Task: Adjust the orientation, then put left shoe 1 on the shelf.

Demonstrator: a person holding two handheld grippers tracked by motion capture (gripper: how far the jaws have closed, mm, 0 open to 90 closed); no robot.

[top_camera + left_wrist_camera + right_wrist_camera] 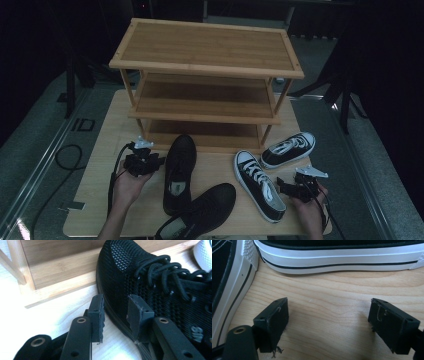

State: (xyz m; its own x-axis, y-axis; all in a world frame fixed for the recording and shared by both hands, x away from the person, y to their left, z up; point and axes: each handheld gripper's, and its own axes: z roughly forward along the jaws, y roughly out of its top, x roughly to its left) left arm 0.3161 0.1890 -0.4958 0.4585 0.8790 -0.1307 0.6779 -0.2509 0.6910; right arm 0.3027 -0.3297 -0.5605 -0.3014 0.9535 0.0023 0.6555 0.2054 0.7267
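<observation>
From the high view: a three-tier bamboo shoe rack [206, 55] stands at the far side of a light wooden table [100, 200]. Four shoes sit on the table in front of it. A black mesh sneaker [179, 172] lies left of centre with its toe pointing at the rack's bottom shelf, and a second black sneaker [202, 212] lies at the near edge, angled. On the right is a black-and-white canvas sneaker [259, 185], with its twin [288, 149] farther back by the rack's right leg. The left gripper [156, 163] sits just left of the black mesh sneaker, close to its side, and the right gripper [281, 186] sits just right of the nearer canvas sneaker.

Left gripper view: jaws are apart, not clamped on anything. The sole edge of the black mesh sneaker [155, 287] runs through the gap between the pads, but the pads [96, 315] aren't pressing on it, so it's let go. The rack's bottom shelf [62, 270] is right behind the toe.

Right gripper view: jaws spread wide over bare table [329, 315], holding nothing. The canvas sneaker's white rubber sole [337, 261] runs across the far side, and the other canvas shoe's sole [234, 290] is at the left edge, apart from the pads [278, 315].
</observation>
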